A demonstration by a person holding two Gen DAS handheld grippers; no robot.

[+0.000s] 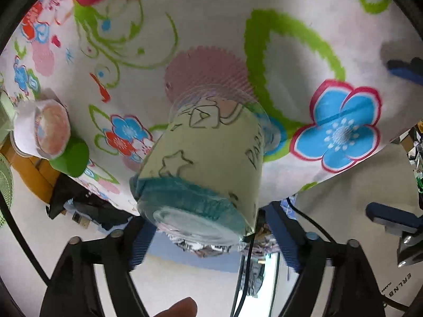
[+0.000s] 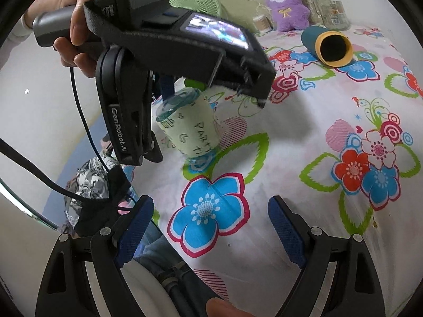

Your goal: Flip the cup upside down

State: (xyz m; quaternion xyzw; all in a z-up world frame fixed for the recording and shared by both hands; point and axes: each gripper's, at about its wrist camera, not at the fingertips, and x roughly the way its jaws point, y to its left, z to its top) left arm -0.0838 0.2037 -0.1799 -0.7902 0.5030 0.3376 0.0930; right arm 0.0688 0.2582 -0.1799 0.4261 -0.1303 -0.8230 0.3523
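Note:
The cup [image 1: 208, 169] is clear plastic with a pale green paper sleeve and a teal band near its base. In the left wrist view it fills the middle, base toward the camera, mouth toward the flowered cloth [image 1: 290, 39]. My left gripper [image 1: 211, 240] is shut on the cup near its base. In the right wrist view the cup [image 2: 190, 124] hangs tilted, mouth down, touching or just above the cloth [image 2: 304, 158], with the left gripper body [image 2: 158, 42] above it. My right gripper [image 2: 210, 233] is open and empty, near the table's front edge.
A teal and yellow tube [image 2: 327, 45] lies on its side at the back right. A purple plush toy [image 2: 286, 5], a glass jar [image 2: 329, 6] and a green fan [image 2: 195, 0] stand at the back. A green cup [image 1: 70, 158] shows at the left.

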